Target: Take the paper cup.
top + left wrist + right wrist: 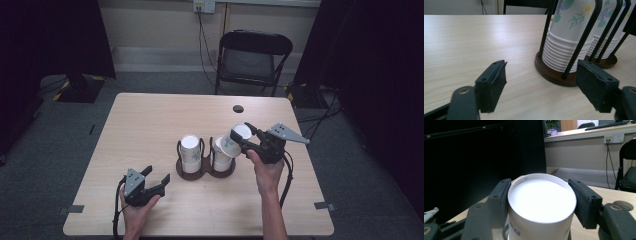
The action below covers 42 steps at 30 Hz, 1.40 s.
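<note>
Right gripper view, cup's white base clamped, high view, its tilt

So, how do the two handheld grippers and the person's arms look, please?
Both the left gripper and the right gripper are black, with two flat dark rubber-like pads. Each carries a grey three-cornered plate dotted with small holes, and a black cable trails from it. The forearms are bare, with no sleeves visible.
</note>
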Each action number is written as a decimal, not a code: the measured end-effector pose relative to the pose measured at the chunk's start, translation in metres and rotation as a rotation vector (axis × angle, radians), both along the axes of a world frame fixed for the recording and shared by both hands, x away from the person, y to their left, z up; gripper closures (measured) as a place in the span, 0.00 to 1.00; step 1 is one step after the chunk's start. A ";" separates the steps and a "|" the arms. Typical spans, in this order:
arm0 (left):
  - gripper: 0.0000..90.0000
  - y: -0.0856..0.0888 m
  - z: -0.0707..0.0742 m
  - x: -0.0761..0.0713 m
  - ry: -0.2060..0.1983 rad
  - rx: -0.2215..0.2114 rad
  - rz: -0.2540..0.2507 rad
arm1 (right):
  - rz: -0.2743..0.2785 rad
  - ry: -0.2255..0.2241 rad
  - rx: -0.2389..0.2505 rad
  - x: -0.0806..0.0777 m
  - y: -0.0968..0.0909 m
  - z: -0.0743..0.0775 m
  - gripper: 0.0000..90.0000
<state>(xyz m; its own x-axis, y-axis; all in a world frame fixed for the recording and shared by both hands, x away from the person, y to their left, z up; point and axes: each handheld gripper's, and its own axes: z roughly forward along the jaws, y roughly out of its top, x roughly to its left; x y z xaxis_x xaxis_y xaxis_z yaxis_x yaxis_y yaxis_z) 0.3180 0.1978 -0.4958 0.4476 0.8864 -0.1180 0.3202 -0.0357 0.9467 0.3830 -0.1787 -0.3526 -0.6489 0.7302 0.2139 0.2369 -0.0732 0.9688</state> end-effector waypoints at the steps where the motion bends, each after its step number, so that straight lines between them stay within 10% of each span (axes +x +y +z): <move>1: 0.29 0.000 0.000 0.001 0.002 -0.004 -0.009 | -0.002 0.006 0.005 -0.004 -0.001 0.000 0.41; 10: 0.32 -0.007 0.001 0.000 0.004 0.001 -0.055 | -0.007 -0.012 0.023 -0.025 -0.007 -0.006 0.41; 42: 0.46 -0.051 0.013 -0.009 -0.074 -0.035 -0.263 | 0.088 0.205 0.197 -0.061 0.013 -0.068 0.41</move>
<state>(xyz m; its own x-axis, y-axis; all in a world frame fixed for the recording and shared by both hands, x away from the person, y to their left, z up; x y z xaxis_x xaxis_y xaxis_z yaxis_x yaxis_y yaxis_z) 0.3092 0.1467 -0.4828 0.6705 0.7345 -0.1047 0.2340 -0.0754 0.9693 0.3221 -0.1653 -0.4207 -0.6364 0.6048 0.4787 0.4395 -0.2257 0.8694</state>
